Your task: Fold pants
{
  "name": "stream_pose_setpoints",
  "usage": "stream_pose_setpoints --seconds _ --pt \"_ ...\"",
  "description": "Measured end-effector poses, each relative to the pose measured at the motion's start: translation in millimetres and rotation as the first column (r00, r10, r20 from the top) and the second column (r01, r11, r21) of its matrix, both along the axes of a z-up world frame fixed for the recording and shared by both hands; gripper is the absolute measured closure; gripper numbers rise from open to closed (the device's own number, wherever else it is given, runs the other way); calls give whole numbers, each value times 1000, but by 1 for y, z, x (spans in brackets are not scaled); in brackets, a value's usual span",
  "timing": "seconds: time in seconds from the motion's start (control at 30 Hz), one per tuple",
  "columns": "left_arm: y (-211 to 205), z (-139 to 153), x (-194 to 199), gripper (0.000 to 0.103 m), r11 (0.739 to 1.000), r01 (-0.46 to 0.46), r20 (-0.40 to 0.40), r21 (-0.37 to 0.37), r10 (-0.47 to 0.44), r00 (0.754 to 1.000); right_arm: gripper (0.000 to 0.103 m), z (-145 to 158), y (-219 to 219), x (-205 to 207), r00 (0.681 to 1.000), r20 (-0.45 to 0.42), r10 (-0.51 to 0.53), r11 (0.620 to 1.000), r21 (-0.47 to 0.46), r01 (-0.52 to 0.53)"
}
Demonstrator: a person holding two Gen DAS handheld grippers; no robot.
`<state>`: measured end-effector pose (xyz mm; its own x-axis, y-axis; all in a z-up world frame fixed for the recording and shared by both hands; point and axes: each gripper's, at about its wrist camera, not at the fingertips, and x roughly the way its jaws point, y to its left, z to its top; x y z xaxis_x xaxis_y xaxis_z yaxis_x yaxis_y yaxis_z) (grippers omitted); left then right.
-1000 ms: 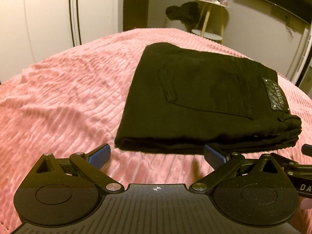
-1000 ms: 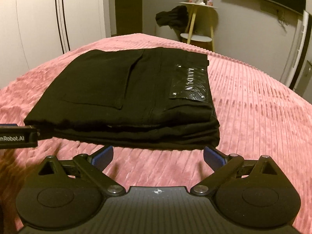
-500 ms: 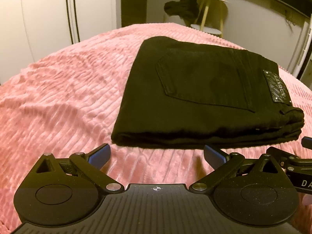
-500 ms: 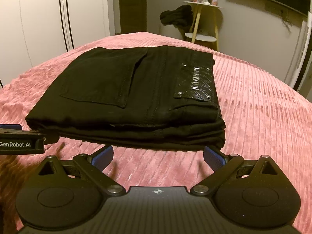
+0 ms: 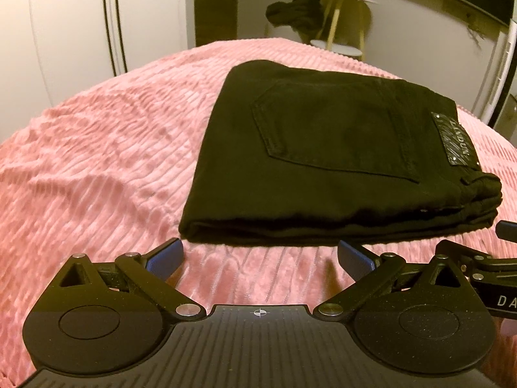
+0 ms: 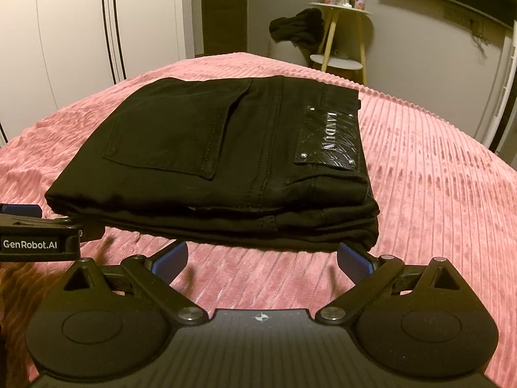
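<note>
Just ahead of both grippers, black pants (image 5: 339,161) are seen folded into a compact stack on a pink ribbed bedspread (image 5: 97,161), back pocket and LANDUN patch (image 6: 329,135) facing up. Left gripper (image 5: 260,255) is held wide apart, empty, short of the near fold. Right gripper (image 6: 261,258) is likewise spread, nothing gripped, its blue pads (image 6: 169,263) close to the stack edge.
</note>
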<state>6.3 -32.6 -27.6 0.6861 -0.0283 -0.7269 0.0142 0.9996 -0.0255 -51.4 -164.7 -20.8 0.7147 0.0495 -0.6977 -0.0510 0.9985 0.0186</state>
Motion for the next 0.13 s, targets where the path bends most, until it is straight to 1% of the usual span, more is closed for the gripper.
stream_pose_setpoints --seconds 0.13 --pt "-2 1 -2 0 1000 7 18 13 -7 1000 4 1 0 -1 1000 3 4 1000 -1 -4"
